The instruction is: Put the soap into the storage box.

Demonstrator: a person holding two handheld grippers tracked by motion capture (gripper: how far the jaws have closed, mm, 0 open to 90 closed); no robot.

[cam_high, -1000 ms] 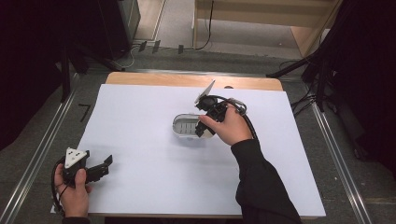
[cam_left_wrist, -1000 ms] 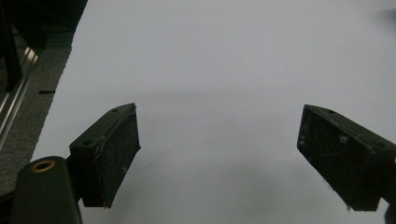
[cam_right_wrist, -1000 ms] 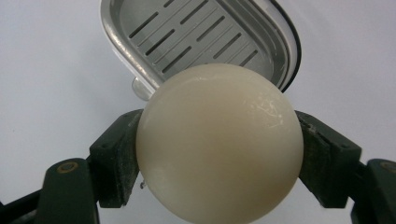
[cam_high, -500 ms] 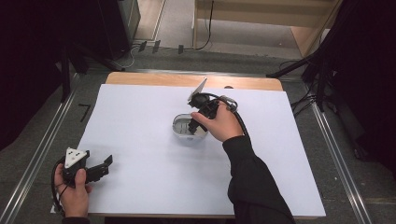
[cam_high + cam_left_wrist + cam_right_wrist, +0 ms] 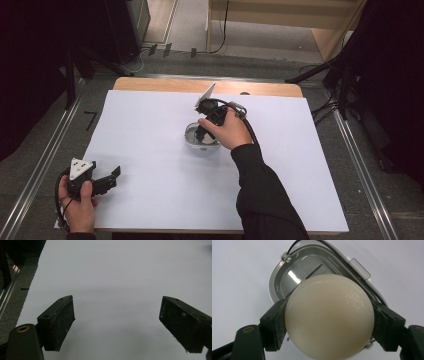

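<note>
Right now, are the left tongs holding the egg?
No, the left tongs stand open over bare white table; the egg sits between the right tongs.

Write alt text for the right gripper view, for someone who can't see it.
A cream egg is clamped between the right gripper's two black jaws, close to the camera. Behind it on the white table sits a grey slotted egg slicer with a wire frame, open and facing the egg.
</note>
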